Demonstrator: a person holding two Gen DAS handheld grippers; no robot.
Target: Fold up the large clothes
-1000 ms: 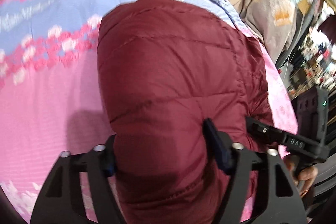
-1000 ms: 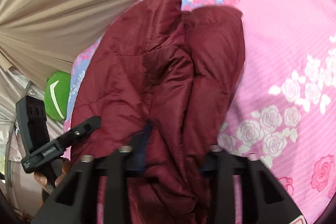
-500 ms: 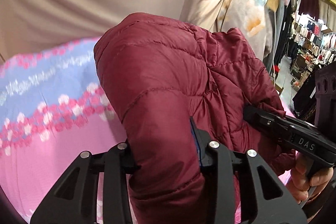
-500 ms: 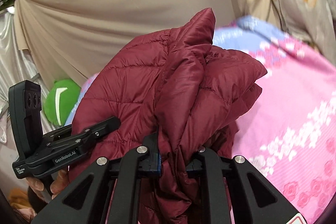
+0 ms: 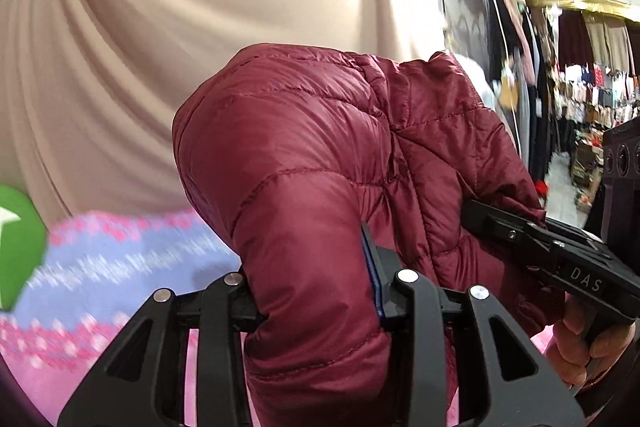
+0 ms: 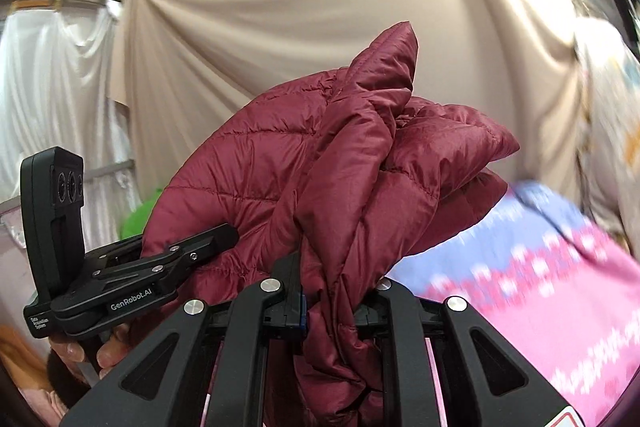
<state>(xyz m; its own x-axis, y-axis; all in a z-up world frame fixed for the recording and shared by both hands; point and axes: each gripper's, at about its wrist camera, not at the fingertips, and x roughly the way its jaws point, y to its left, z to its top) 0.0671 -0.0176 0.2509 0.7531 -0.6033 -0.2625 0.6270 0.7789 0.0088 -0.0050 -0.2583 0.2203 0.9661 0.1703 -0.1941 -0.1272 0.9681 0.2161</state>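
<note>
1. The maroon quilted jacket (image 5: 320, 163) is bunched into a folded bundle held in the air. Its long axis runs roughly sideways between the two claws, with one pointed fold sticking upward in the right wrist view (image 6: 396, 51).

2. Position against the left gripper (image 5: 316, 287): a thick padded roll of the jacket passes straight between its fingers, bulges forward and upward beyond the tips, and hangs down below them.

3. Position against the right gripper (image 6: 340, 291): a thinner gathered bunch of fabric passes between its fingers; the main bulk stands ahead of and above the tips, and loose folds droop beneath.

4. Left claw state: pinching the jacket, with the blue-edged pad (image 5: 370, 267) pressed into the padding.

5. Right claw state: pinching the jacket, fingers drawn close on the gathered cloth.

6. Pose: both grippers point close to level, tilted slightly downward. In each view the other gripper reaches into the jacket from the side, a bare hand (image 5: 580, 343) gripping its handle below.

7. The pink and blue flowered bedspread (image 6: 560, 287) lies below and beyond the bundle; no contact between them is visible. A beige draped cloth (image 5: 200, 27) fills the background ahead of both claws.
</note>
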